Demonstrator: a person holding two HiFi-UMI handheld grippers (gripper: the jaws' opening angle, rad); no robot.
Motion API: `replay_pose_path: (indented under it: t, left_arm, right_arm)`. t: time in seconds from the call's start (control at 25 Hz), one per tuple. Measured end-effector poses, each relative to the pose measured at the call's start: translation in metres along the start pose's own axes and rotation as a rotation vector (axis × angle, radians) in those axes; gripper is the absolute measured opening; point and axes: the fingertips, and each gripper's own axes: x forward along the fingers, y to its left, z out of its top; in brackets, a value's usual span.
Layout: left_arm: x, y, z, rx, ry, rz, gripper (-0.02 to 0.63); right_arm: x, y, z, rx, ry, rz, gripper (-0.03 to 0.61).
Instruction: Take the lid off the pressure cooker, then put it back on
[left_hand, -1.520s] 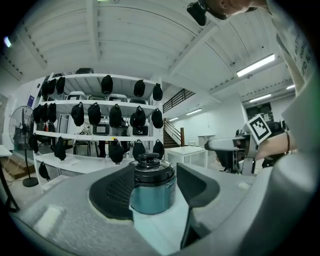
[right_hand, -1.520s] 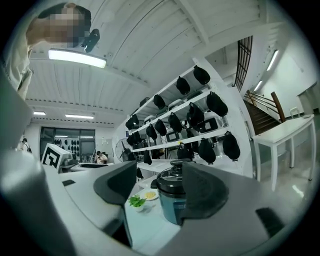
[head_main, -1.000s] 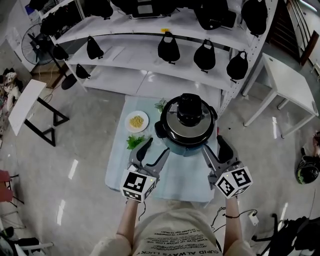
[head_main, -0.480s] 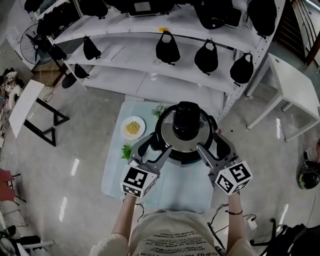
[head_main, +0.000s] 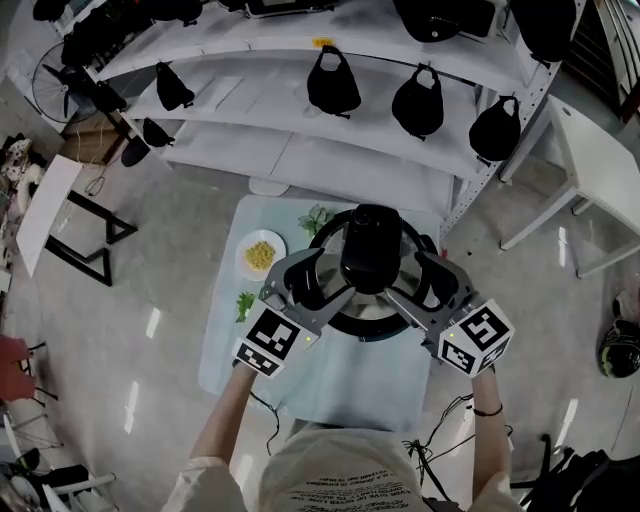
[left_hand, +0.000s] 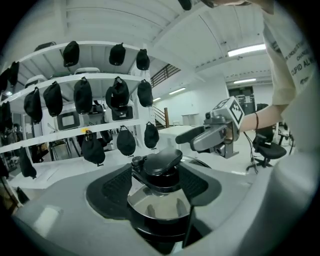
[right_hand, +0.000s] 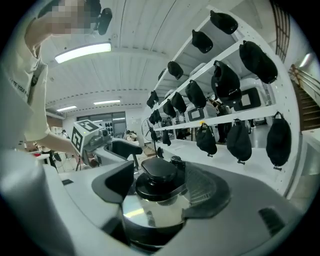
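The pressure cooker (head_main: 352, 318) stands on a small pale table (head_main: 300, 385). Its steel lid (head_main: 330, 272) is on, with a black knob (head_main: 367, 247) on top. My left gripper (head_main: 312, 282) reaches over the lid's left side and my right gripper (head_main: 415, 280) over its right side. Both sets of jaws are opening and straddle the lid without pressing on it. In the left gripper view the knob (left_hand: 161, 165) and steel lid (left_hand: 157, 204) sit between the wide pads of the left gripper (left_hand: 157, 185). The right gripper view shows the same knob (right_hand: 159, 175) between the right gripper's (right_hand: 159, 189) pads.
A white plate of yellow food (head_main: 260, 255) lies left of the cooker, with greens (head_main: 317, 217) behind it and more greens (head_main: 245, 303) at the left. White shelves (head_main: 300, 95) hung with black caps stand behind the table. A white side table (head_main: 600, 160) is at the right.
Both grippers have moved forward from the table's near edge and now flank the cooker's lid. Their jaws stand wider than before.
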Motion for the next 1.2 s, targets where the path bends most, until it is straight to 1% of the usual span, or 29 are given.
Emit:
replay_pose_path:
  t: [0.28, 0.4, 0.48, 0.64, 0.72, 0.84, 1.2]
  left_arm:
    - [0.023, -0.003, -0.005, 0.087, 0.078, -0.163, 0.282]
    - [0.031, -0.007, -0.008, 0.143, 0.108, -0.241, 0.285]
    - [0.036, -0.007, -0.010, 0.180, 0.131, -0.279, 0.285]
    - [0.042, -0.009, -0.012, 0.226, 0.157, -0.356, 0.287]
    - [0.045, -0.011, -0.014, 0.246, 0.173, -0.397, 0.287]
    - [0.049, -0.013, -0.013, 0.262, 0.182, -0.440, 0.287]
    - [0.055, -0.021, -0.011, 0.261, 0.171, -0.550, 0.287]
  right_arm:
    - [0.019, -0.001, -0.009, -0.064, 0.104, 0.148, 0.308]
    - [0.025, 0.000, -0.013, -0.097, 0.155, 0.196, 0.308]
    - [0.029, -0.001, -0.014, -0.122, 0.183, 0.224, 0.309]
    - [0.036, -0.001, -0.014, -0.149, 0.211, 0.276, 0.308]
    - [0.038, -0.002, -0.016, -0.165, 0.245, 0.292, 0.308]
    - [0.043, -0.003, -0.020, -0.179, 0.280, 0.323, 0.308]
    - [0.049, 0.003, -0.023, -0.166, 0.313, 0.390, 0.308]
